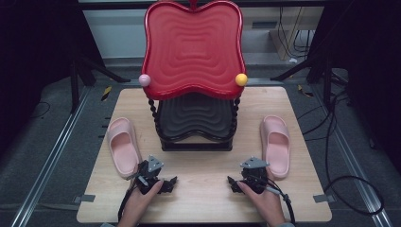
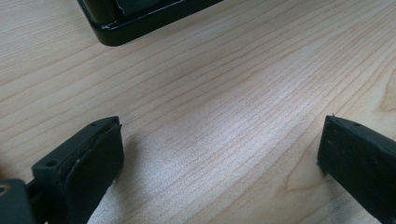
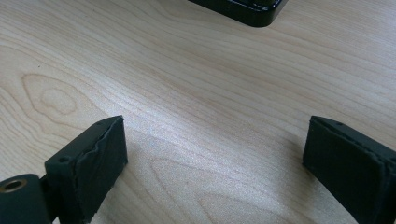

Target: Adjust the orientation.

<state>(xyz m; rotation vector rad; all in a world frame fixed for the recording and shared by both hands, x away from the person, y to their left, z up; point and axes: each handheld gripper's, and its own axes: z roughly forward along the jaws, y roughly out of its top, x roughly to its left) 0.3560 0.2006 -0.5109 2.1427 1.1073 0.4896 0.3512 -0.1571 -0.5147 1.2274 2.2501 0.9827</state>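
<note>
On the table (image 1: 198, 189), from left to right, a pink slipper (image 1: 123, 145) is seen just beside the left gripper (image 1: 165, 182), whose jaws are spread apart and empty. The rack (image 1: 195, 120) is set at the middle. The right gripper (image 1: 235, 182) is likewise spread, its slipper (image 1: 276, 144) just beside. Nothing is gripped yet; judging by this, both slippers remain to be lifted.

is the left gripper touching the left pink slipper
Cannot tell. In the high view the left gripper sits right by the left slipper heel, its body overlapping the edge; no clear gap or contact shows.
</note>
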